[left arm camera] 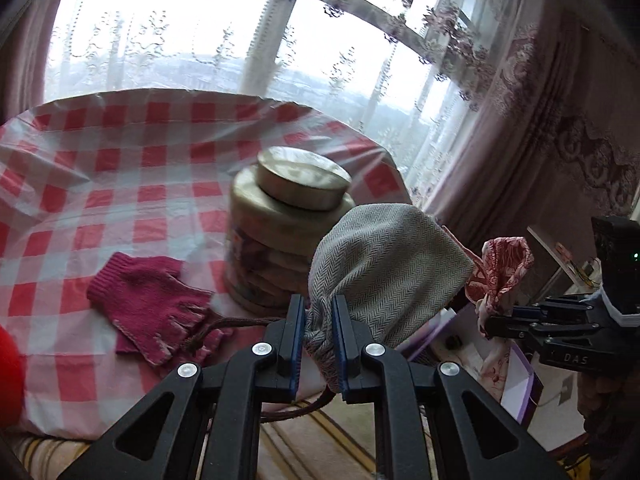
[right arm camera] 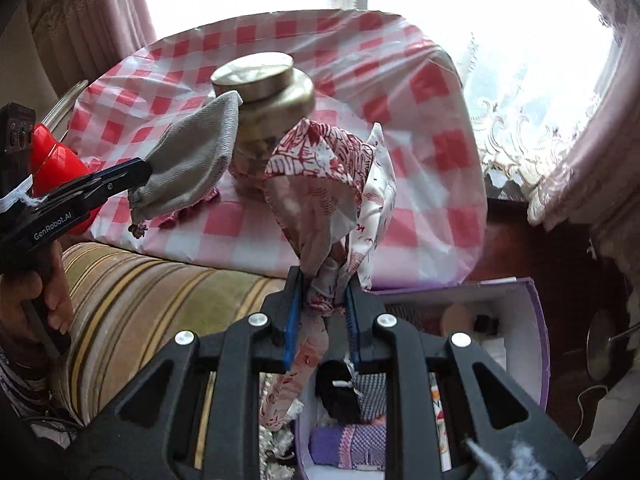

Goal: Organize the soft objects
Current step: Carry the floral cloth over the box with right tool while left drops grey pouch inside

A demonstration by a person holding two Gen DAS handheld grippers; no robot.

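Landmark: round gold-lidded jar (left arm camera: 280,220) on red-and-white checked tablecloth (left arm camera: 120,184).

Left gripper (left arm camera: 317,344): nearly closed, clamped on gathered neck of grey herringbone drawstring pouch (left arm camera: 384,264); held in the air just right of the jar, brown cord trailing below.

Right gripper (right arm camera: 323,292): nearly closed, pinching bunched red-and-white printed cloth (right arm camera: 320,176); lifted in front of the jar, fabric crumpled and flaring upward.

Magenta knitted fingerless glove (left arm camera: 152,304): flat on the tablecloth, left of the jar; clear in left wrist view only.

Right wrist view only: open purple box (right arm camera: 536,320) below the jar, off the table edge, holding folded fabrics; striped cushion (right arm camera: 140,300) lower left.
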